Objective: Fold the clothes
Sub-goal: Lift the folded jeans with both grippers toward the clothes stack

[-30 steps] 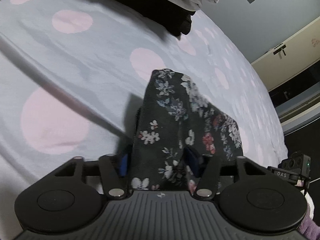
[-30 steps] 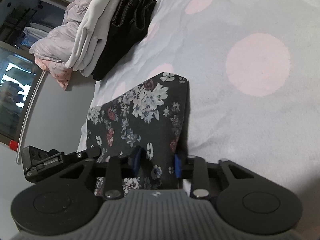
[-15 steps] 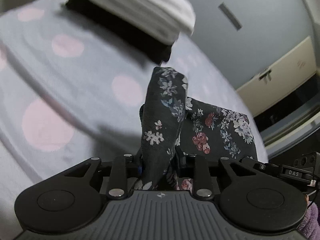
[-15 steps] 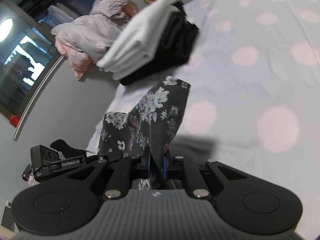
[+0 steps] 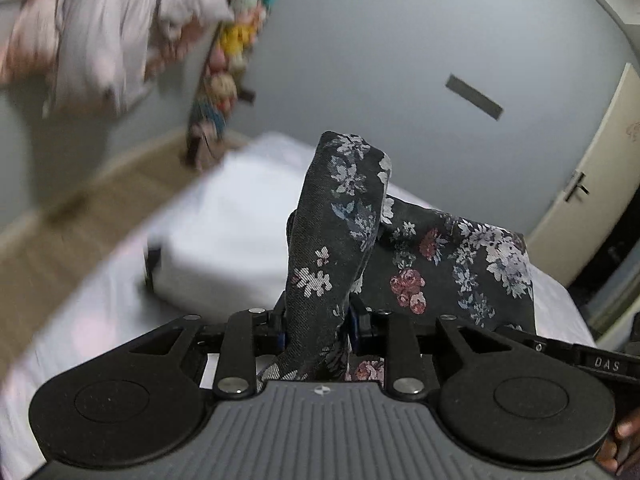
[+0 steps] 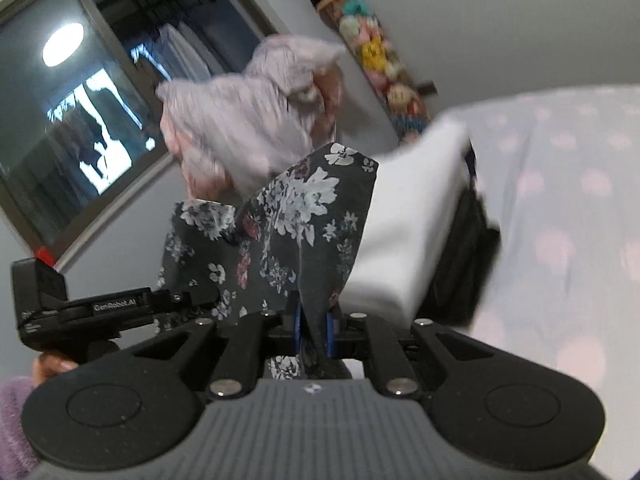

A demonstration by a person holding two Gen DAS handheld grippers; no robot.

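dark floral garment, black w/ white, blue & red flowers, bunched upright betw. the tool's fingers, one corner sticking up ahead of them. rest spreads taut to the right; in right wrist view it spreads left.

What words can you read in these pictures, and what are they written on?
"DAS": on the black bar of the right gripper, at the edge of the left wrist view.
"GenRobot.AI": on the black bar of the left gripper, in the right wrist view.
A smaller mark left of it is too blurred to read.
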